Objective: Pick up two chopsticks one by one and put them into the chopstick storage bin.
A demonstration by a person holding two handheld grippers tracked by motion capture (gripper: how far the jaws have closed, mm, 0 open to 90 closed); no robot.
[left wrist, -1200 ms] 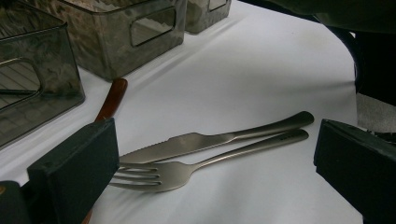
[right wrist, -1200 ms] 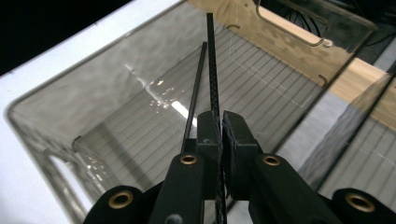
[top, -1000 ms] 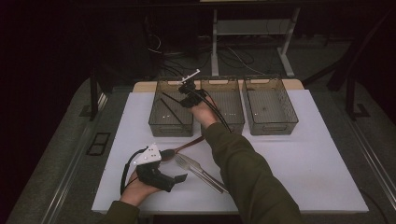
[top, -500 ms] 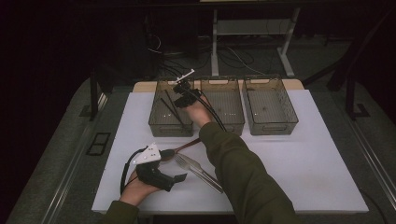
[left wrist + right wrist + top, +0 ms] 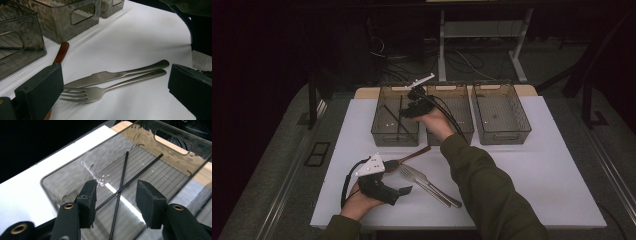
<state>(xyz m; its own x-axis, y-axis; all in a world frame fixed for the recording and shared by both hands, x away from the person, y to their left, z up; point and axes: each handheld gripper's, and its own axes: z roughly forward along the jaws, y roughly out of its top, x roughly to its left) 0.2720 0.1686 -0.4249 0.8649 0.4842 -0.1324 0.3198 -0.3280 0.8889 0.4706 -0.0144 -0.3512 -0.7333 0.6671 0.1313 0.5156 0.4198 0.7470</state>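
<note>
Right tool (image 5: 116,195) just opening, released, above crossed chopsticks (image 5: 122,185) in bin (image 5: 75,170); left tool (image 5: 116,82) spread, empty.

My right gripper (image 5: 404,111) is held out at the far side of the table, arm extended in a dark green sleeve, hand (image 5: 435,121) wrapped round its body from the near side, cable trailing back along the forearm. Its jaws have just been opening and now stand parted, nothing pinched between the pads (image 5: 90,195); they point down and to the left. My left gripper (image 5: 404,192) rests low at the near left, gripped by my left hand (image 5: 359,204), jaws aimed to the right and spread wide, empty between them. The grey plate sits on top of each gripper.
</note>
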